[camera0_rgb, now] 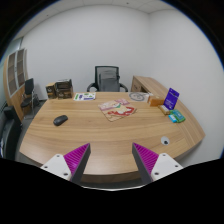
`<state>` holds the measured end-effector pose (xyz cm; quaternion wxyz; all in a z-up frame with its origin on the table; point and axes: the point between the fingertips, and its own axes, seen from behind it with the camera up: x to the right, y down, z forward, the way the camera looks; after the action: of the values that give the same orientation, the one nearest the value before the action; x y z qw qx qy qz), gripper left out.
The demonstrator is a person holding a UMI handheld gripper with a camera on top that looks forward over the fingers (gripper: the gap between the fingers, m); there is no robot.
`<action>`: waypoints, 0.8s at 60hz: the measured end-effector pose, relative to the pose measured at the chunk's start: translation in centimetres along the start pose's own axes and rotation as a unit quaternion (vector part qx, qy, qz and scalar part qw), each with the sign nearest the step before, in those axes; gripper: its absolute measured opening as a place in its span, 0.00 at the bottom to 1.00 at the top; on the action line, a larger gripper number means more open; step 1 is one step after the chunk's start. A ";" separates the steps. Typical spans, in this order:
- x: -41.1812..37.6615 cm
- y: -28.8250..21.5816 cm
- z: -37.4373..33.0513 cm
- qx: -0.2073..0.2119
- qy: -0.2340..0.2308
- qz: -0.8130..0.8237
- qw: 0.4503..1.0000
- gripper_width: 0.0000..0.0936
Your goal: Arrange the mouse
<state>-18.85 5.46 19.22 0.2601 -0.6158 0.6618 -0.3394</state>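
Your tongs (110,160) hang open and empty while the mouse (61,120) sits well ahead to the left on the surface (100,135), so a hasty reach may knock it away.
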 end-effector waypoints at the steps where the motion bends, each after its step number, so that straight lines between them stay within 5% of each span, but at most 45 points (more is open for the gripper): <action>1: 0.0 0.0 0.0 -0.001 0.000 0.001 1.000 0.93; 21: -1.3 0.8 1.0 -0.004 0.002 0.002 1.000 0.93; 48: -14.2 1.3 4.0 -0.011 -0.046 -0.009 0.999 0.93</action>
<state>-15.18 19.05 14.62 0.2801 -0.6399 0.6471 -0.3056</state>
